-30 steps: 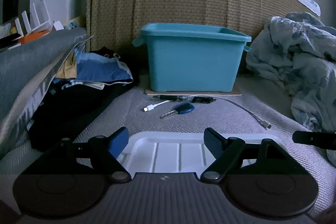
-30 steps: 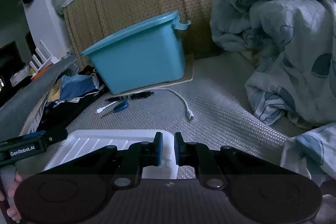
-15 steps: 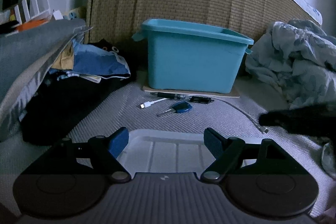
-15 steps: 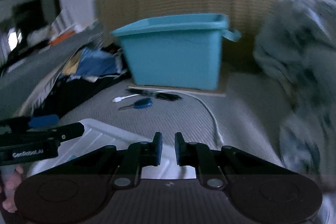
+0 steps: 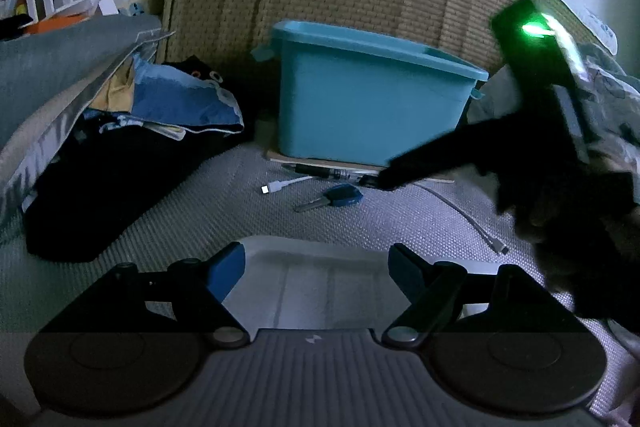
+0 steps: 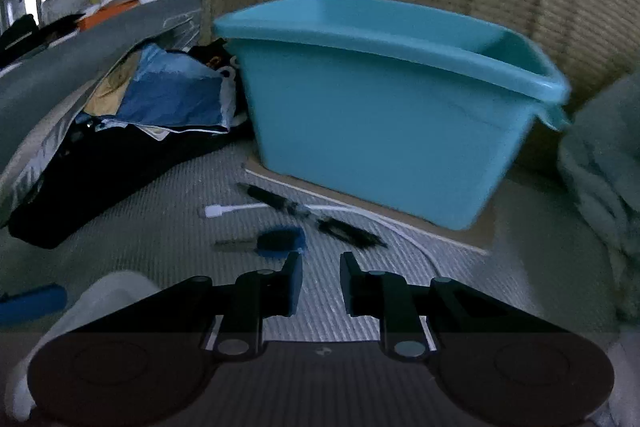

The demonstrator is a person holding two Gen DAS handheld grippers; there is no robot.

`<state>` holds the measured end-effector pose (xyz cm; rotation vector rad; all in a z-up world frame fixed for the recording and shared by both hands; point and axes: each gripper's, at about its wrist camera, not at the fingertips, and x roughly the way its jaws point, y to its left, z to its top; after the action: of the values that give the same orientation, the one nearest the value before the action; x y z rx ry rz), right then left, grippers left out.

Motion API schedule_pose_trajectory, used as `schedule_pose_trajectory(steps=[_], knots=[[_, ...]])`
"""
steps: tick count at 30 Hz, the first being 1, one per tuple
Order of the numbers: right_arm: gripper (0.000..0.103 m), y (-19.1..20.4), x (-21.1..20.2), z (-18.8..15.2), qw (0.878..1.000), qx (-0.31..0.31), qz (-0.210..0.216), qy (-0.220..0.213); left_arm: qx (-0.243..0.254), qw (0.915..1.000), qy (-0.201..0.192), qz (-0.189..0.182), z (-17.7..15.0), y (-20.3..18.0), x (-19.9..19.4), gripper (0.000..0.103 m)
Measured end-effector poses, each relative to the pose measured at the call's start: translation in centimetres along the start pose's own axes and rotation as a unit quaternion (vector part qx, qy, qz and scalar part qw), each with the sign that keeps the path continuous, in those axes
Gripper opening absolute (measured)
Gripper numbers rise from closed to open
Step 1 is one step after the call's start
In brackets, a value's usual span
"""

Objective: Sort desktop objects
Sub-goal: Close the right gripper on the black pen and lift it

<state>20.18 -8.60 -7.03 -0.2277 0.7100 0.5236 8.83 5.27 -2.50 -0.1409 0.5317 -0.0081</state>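
Right wrist view has the right gripper (image 6: 320, 281) hanging low over the woven mat, jaws opening with nothing between them yet. Just ahead sit the blue-headed key (image 6: 280, 242), a black pen (image 6: 272, 199), a white USB cable (image 6: 224, 211) and a small black clip-like piece (image 6: 348, 229), all loose in front of the teal bin (image 6: 380, 131). Looks like it's lining up on the key, so opening early makes sense. The left gripper (image 5: 316, 267) has its fingers wide apart around the near edge of a white tray (image 5: 320, 279), not pressing on it; probably parked there so the tray's ready for whatever gets sorted.
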Motion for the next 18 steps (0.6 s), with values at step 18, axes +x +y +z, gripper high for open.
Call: schedule_pose_trajectory(steps=[18], knots=[[0.031,3.1,6.7,3.6,0.991,-0.127,-0.008,0.036,-0.034,0.9994,0.006,-0.005,0.1,0.9,0.4,0.082]])
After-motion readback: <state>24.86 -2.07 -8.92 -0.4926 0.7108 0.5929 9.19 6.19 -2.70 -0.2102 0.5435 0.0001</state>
